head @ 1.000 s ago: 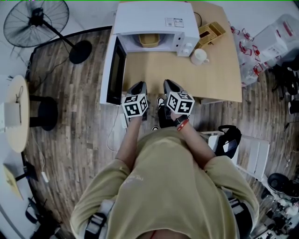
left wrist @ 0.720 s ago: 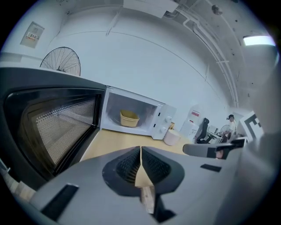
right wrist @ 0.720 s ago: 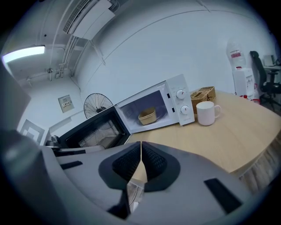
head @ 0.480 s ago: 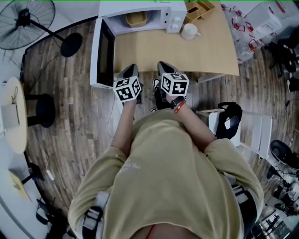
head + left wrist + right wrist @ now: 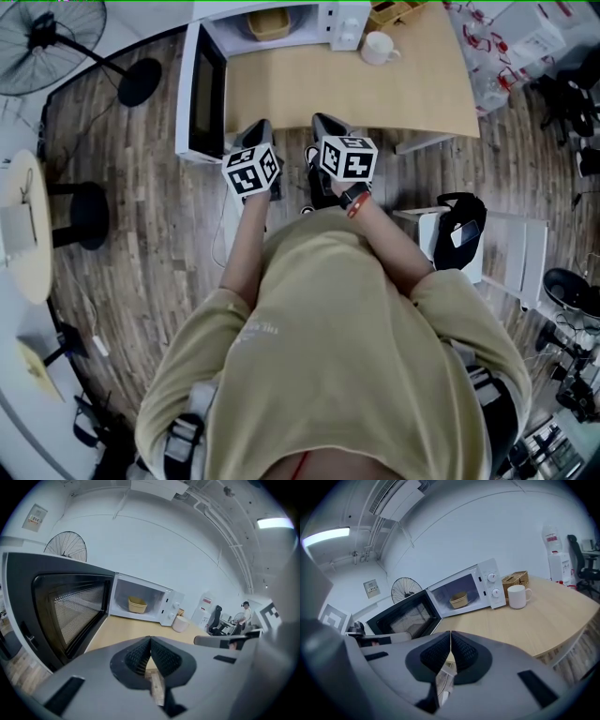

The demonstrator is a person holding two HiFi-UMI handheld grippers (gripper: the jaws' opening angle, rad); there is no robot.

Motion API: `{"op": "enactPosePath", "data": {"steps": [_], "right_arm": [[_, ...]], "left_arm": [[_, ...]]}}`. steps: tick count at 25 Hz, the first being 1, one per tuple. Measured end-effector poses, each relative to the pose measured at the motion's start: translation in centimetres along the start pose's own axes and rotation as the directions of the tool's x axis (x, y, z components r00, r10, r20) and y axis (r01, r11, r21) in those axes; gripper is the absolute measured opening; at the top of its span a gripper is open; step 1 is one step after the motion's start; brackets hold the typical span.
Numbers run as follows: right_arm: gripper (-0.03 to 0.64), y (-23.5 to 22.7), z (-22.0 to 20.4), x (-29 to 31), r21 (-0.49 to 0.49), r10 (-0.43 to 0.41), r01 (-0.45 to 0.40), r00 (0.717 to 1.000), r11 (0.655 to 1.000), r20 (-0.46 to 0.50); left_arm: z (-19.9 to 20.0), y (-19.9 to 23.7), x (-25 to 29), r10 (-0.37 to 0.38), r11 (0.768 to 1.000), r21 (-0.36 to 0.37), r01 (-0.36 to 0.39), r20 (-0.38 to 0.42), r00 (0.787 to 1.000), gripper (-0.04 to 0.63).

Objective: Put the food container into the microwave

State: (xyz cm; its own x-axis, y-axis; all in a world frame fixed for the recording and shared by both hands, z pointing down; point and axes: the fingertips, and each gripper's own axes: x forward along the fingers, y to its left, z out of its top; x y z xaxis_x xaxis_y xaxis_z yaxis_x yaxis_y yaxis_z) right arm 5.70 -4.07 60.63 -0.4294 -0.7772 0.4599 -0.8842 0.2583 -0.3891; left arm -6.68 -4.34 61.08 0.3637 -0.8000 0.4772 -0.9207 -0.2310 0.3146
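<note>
The left gripper [image 5: 150, 641] and the right gripper [image 5: 450, 637] are held side by side at the near edge of the table [image 5: 375, 94]. Each pair of jaws is pressed together with nothing between them. The yellow food container [image 5: 459, 600] sits inside the white microwave [image 5: 487, 585], well ahead of both pairs of jaws across the table. The microwave door [image 5: 65, 609] stands wide open, ahead and left of the left jaws. A white mug [image 5: 518, 596] stands beside the microwave, ahead and right of the right jaws.
</note>
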Motion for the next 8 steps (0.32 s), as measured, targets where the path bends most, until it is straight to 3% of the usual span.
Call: {"op": "enactPosePath", "data": {"steps": [8], "right_arm": [[0.028, -0.1, -2.7, -0.4, 0.013, -0.003, 0.003, 0.999, 1.0, -0.038]], "left_arm": [[-2.6, 0.5, -0.1, 0.002, 1.0, -0.016, -0.003, -0.047, 0.999, 0.021]]}}
